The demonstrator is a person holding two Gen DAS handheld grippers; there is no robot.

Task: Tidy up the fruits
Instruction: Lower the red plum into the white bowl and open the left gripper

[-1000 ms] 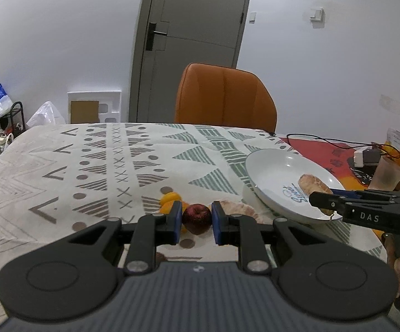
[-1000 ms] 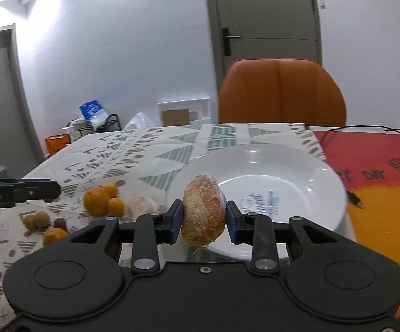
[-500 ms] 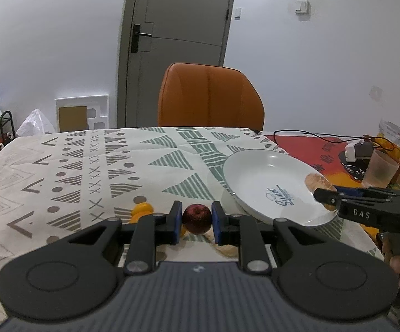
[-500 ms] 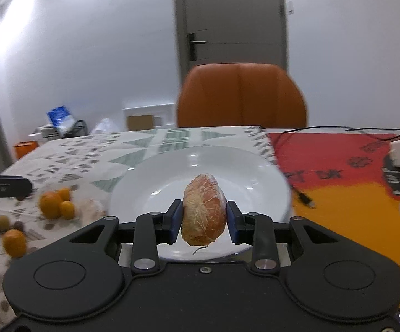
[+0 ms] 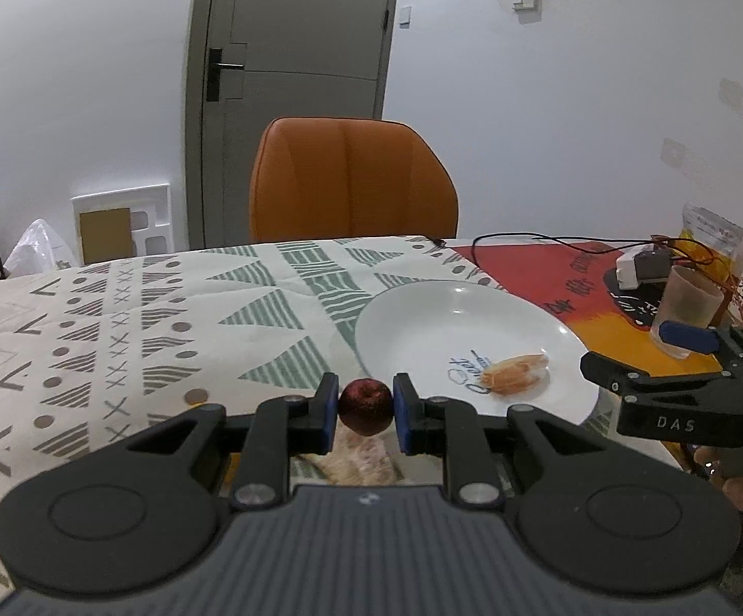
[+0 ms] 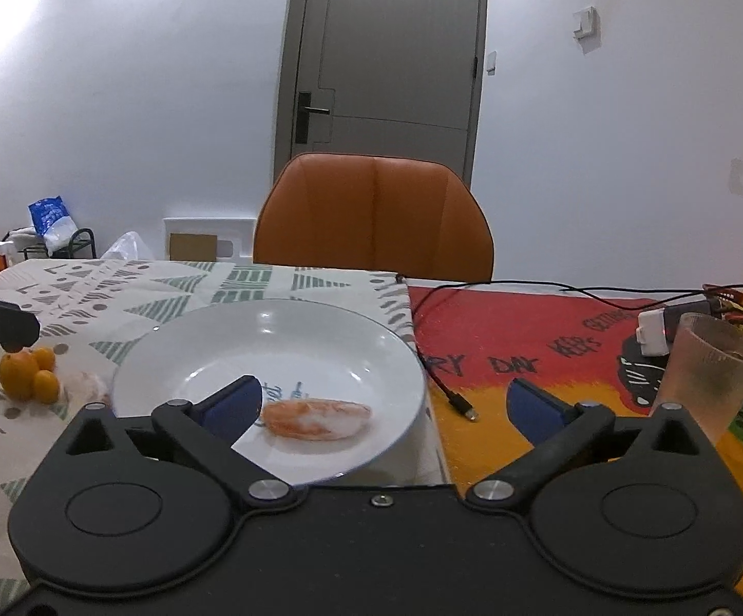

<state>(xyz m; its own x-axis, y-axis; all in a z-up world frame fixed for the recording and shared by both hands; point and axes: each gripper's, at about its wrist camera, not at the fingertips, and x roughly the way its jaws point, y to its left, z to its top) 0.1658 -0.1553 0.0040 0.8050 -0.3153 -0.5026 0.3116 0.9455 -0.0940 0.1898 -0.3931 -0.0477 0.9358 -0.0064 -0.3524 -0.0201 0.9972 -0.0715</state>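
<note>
My left gripper (image 5: 366, 405) is shut on a small dark red fruit (image 5: 365, 404), held above the table just left of the white plate (image 5: 422, 308). A peeled orange segment (image 5: 515, 373) lies in the plate; it also shows in the right wrist view (image 6: 315, 418) on the plate (image 6: 289, 328). My right gripper (image 6: 386, 405) is open and empty, just above the plate's near edge, and shows in the left wrist view (image 5: 643, 354) at the right. Several small oranges (image 6: 27, 372) and another peeled piece (image 6: 86, 385) lie on the cloth left of the plate.
An orange chair (image 5: 353, 179) stands behind the table. A frosted cup (image 6: 707, 369), a black cable (image 6: 448, 395), a charger (image 6: 653, 333) and bottles sit on the red-orange mat (image 6: 525, 349) at the right. The patterned cloth (image 5: 140, 318) covers the left side.
My right gripper has opened and let the peeled segment go into the plate. My left gripper has carried the red fruit rightward, closer to the plate.
</note>
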